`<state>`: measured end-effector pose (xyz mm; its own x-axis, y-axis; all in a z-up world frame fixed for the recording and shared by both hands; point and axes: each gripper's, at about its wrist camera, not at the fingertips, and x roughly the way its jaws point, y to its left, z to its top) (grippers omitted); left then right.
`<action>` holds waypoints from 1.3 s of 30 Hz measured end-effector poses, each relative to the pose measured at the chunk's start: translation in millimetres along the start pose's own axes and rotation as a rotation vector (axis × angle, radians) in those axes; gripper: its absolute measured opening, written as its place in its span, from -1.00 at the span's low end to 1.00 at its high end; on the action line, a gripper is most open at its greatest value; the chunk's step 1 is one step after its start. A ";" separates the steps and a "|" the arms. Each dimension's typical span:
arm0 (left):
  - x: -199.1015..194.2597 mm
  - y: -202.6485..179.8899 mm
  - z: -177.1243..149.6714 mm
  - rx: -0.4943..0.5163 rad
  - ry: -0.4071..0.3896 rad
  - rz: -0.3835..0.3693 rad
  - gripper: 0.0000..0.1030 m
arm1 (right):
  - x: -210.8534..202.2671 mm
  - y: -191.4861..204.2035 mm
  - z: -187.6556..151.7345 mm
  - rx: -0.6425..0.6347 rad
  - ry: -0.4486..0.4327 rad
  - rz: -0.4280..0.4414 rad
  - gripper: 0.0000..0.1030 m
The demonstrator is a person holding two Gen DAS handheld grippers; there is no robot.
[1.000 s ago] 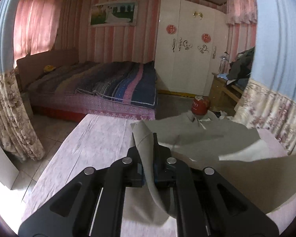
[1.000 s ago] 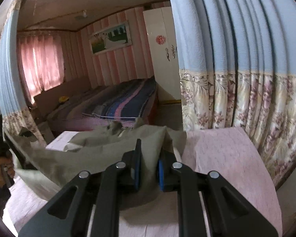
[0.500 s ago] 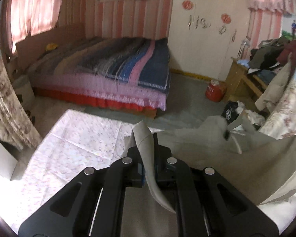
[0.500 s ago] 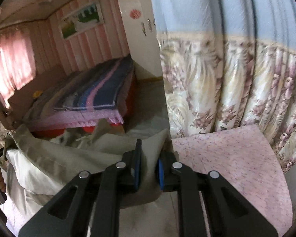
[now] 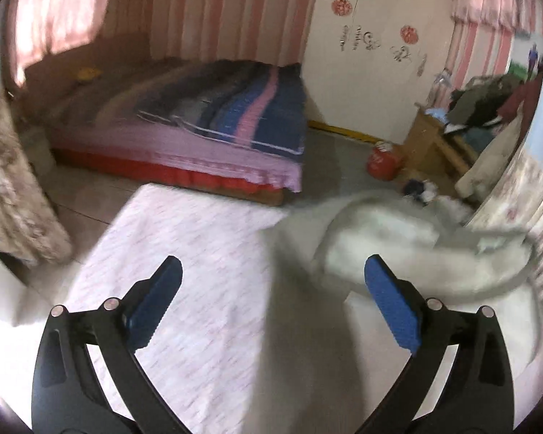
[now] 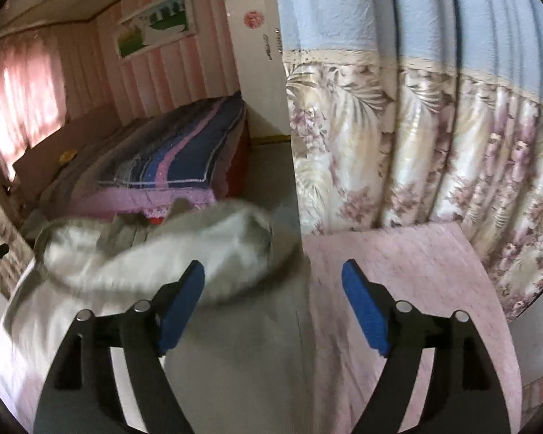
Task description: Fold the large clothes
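Both jaws, just opening wide, grip nothing as the beige garment (image 6: 155,264) drops onto the pink-covered desk (image 5: 184,253); next, smooth the fold flat.

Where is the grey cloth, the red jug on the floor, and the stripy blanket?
grey cloth (image 6: 170,253): right wrist view, on its pale bunched fold.
red jug (image 5: 383,161): left wrist view, on its round body.
stripy blanket (image 5: 242,108): left wrist view, on its blue stripes.

Pale garment (image 5: 380,231) motion-blurred, folds unreadable; its near part runs under tongs, cut off at frame bottom.
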<state>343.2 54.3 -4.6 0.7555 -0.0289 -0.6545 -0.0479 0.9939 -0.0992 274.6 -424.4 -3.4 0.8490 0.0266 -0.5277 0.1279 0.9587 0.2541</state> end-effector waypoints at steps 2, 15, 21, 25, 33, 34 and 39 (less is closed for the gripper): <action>-15.0 5.6 -31.3 0.013 -0.010 0.037 0.94 | -17.9 -4.3 -25.7 -0.022 0.010 -0.008 0.60; -15.5 -0.8 -119.6 0.000 0.022 -0.053 0.94 | -29.1 -4.8 -133.7 -0.014 0.133 0.074 0.63; 1.5 -0.9 -123.0 -0.040 0.065 -0.110 0.68 | -27.9 6.0 -141.7 -0.055 0.138 0.085 -0.38; 4.7 -25.3 -124.5 0.069 0.072 -0.117 -0.40 | -23.3 14.4 -140.1 -0.098 0.137 0.069 -0.85; -27.3 -38.2 -123.6 0.126 -0.008 -0.097 -0.85 | -59.4 10.1 -127.8 -0.128 0.054 0.041 -0.92; -34.1 -40.4 -123.6 0.136 -0.021 -0.095 -0.85 | -67.5 7.8 -125.3 -0.127 0.045 0.040 -0.93; -70.9 -49.6 -122.3 0.145 -0.051 -0.138 -0.85 | -95.1 0.3 -117.4 -0.123 0.016 0.061 -0.94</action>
<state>212.0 -6.0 -44.9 0.7804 -0.1646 -0.6032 0.1508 0.9858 -0.0739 133.7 -393.3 -48.3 0.8446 0.0896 -0.5278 0.0114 0.9827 0.1850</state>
